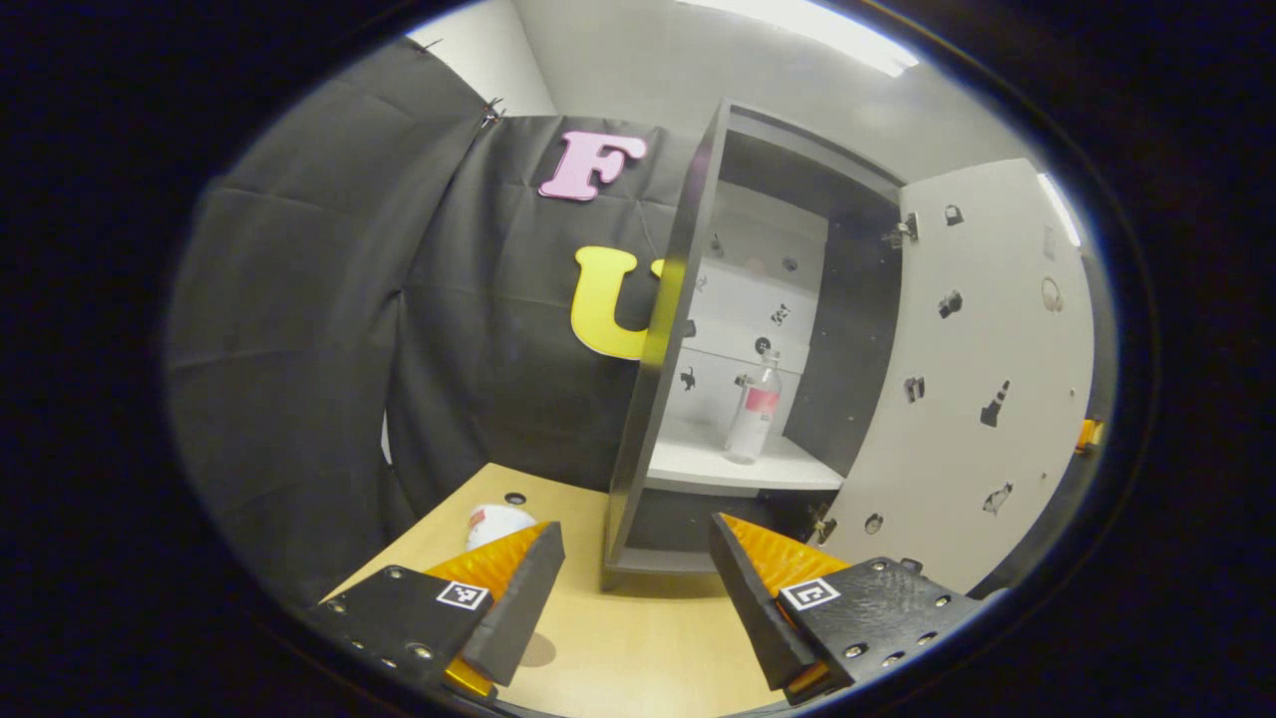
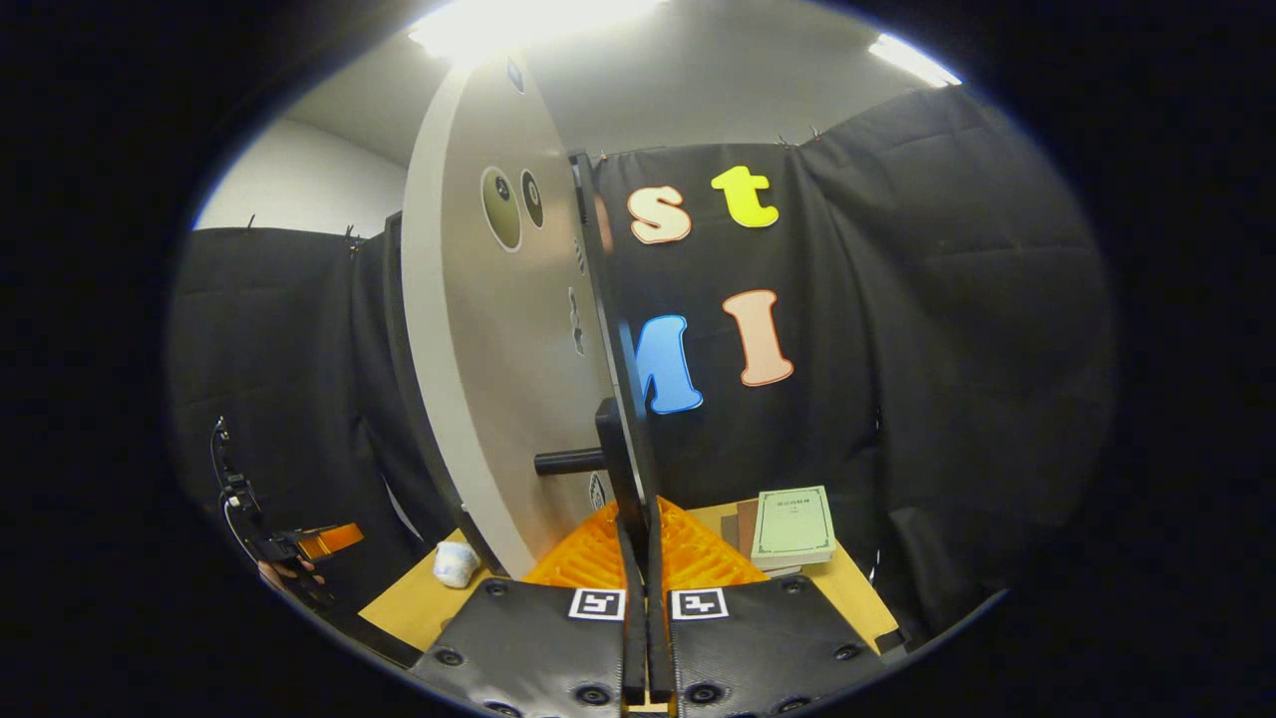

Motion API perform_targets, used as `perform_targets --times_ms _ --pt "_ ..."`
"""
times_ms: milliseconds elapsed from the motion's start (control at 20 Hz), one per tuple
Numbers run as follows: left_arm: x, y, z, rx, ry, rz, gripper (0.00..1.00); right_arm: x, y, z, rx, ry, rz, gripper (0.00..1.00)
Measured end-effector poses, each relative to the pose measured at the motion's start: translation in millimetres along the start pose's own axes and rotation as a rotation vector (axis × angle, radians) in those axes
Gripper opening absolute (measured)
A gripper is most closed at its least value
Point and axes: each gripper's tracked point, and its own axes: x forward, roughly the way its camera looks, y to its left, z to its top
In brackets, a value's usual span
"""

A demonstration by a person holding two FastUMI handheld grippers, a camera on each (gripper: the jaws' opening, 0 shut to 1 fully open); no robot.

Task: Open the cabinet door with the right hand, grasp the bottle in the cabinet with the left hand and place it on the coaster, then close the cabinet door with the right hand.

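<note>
So my right gripper (image 2: 638,558) has its jaws clamped on the edge of the door (image 2: 498,349), right by the handle (image 2: 573,461), and the door's swung wide open. My left gripper (image 1: 638,583) sits low over the surface (image 1: 638,648) in front of the cabinet (image 1: 678,329), jaws apart with nothing between them. The bottle (image 1: 753,409) stands upright on the shelf (image 1: 718,464) inside, well apart from my left jaws. A white coaster (image 1: 495,522) lies on the surface just past my left finger. Books (image 2: 793,527) sit off to the right.
</note>
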Motion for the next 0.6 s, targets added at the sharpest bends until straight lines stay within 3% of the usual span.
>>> perform_targets --times_ms 250,400,600 --pt "15 24 5 -0.001 0.010 -0.033 0.90 -7 -1 -4 -0.053 -0.007 -0.042 0.04" --pt "23 34 -4 0.000 0.037 -0.061 0.89 -38 -20 -11 -0.036 -0.023 -0.139 0.07" --pt "36 37 -15 0.058 0.069 -0.089 0.90 -75 -48 -29 0.090 -0.019 -0.276 0.00"
